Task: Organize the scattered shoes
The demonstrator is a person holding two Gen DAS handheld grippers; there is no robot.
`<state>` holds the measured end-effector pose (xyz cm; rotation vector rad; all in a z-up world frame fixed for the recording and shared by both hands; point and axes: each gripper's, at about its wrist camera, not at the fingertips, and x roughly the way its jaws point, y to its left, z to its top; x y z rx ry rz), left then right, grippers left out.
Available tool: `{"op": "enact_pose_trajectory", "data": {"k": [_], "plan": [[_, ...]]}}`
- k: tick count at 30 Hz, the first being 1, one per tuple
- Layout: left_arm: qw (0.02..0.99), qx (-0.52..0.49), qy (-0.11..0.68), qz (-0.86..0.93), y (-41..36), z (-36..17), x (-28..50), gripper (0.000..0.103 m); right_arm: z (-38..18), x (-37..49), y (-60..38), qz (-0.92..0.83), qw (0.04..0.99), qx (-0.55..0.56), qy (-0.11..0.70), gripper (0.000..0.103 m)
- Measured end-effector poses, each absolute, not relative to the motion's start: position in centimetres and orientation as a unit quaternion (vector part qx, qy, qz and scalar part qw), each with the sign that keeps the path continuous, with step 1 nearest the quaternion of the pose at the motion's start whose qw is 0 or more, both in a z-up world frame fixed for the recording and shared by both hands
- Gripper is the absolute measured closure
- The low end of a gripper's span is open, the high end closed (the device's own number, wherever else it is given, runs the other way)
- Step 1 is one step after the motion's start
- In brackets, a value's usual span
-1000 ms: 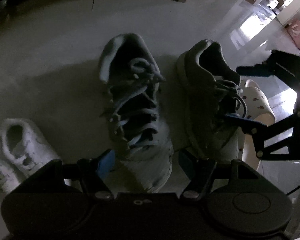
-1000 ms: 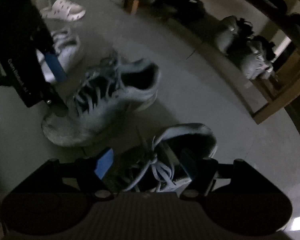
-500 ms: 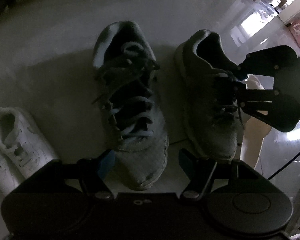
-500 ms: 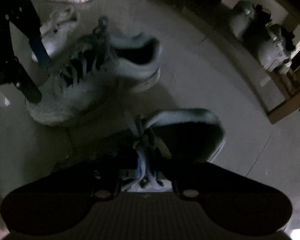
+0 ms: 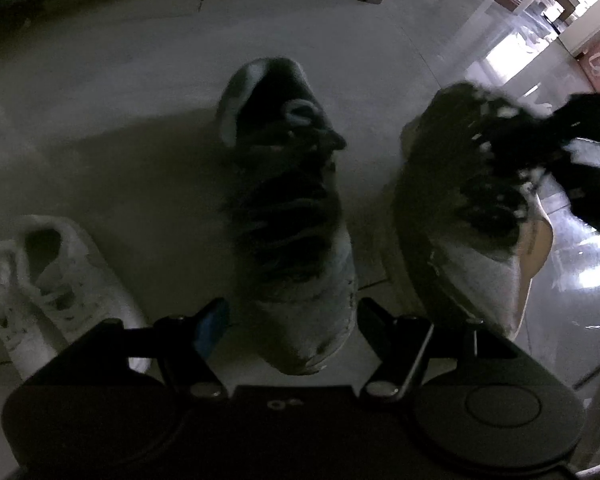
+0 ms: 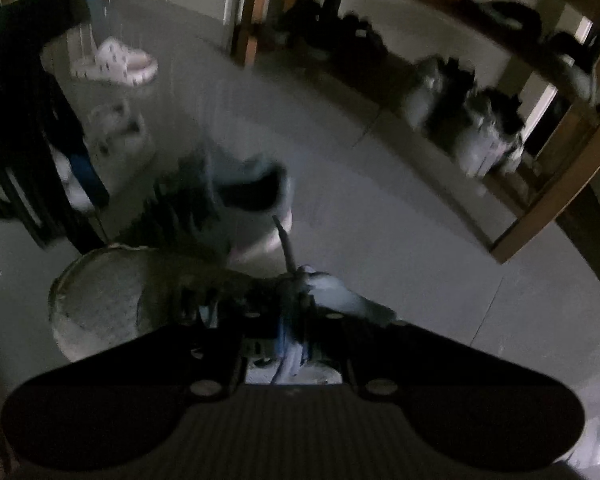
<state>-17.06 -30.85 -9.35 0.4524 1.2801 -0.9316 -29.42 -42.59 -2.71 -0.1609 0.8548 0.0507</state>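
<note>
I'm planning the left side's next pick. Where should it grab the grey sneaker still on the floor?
Take the grey sneaker across its laced midfoot or collar, coming from above. It lies upright, toe between the open left hand-held gripper fingers, sides clear.

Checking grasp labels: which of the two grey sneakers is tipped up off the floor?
The right-hand grey sneaker, clamped at its laces by the right gripper; the other grey sneaker lies flat between the open left gripper's fingers.

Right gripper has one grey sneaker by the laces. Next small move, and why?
Probably carry it toward the wooden shoe rack: the right gripper is shut on the grey sneaker, which looks tilted and off the floor, and similar sneakers already sit there.
</note>
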Motion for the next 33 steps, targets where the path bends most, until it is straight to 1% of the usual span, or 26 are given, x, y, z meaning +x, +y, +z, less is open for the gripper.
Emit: {"op": "enact_pose_trajectory", "data": {"k": [3, 8, 13, 16, 19, 23, 29, 31, 33], "plan": [[0.686, 0.191, 0.573, -0.406, -30.0, -9.1, -16.5, 0.032, 0.6, -28.7, -41.6, 0.046, 0.919, -0.091, 0.381, 0.094], [0.702, 0.171, 0.568, -0.394, -27.5, -7.4, -15.7, 0.032, 3.6, -26.2, -40.7, 0.076, 0.931, -0.116, 0.337, 0.094], [0.729, 0.153, 0.559, -0.365, -24.4, -5.7, -14.3, 0.031, 4.9, -22.7, -38.7, 0.126, 0.934, -0.135, 0.305, 0.094], [0.744, 0.146, 0.558, -0.337, -22.3, -5.9, -13.2, 0.030, 3.9, -19.8, -36.9, 0.153, 0.931, -0.141, 0.301, 0.094], [0.745, 0.134, 0.573, -0.314, -20.8, -7.0, -12.2, 0.029, 2.7, -17.8, -35.7, 0.164, 0.928, -0.135, 0.307, 0.094], [0.744, 0.123, 0.595, -0.279, -18.3, -8.8, -10.1, 0.029, -0.5, -14.6, -33.3, 0.162, 0.923, -0.125, 0.326, 0.094], [0.744, 0.146, 0.596, -0.265, -16.4, -10.0, -9.4, 0.029, -4.8, -13.6, -30.8, 0.189, 0.905, -0.147, 0.352, 0.094], [0.741, 0.145, 0.598, -0.270, -16.2, -10.0, -9.4, 0.028, -6.9, -13.8, -30.1, 0.188, 0.896, -0.179, 0.361, 0.094], [0.735, 0.141, 0.602, -0.277, -16.2, -10.1, -9.2, 0.028, -7.2, -13.9, -30.4, 0.186, 0.895, -0.171, 0.367, 0.094]]}}
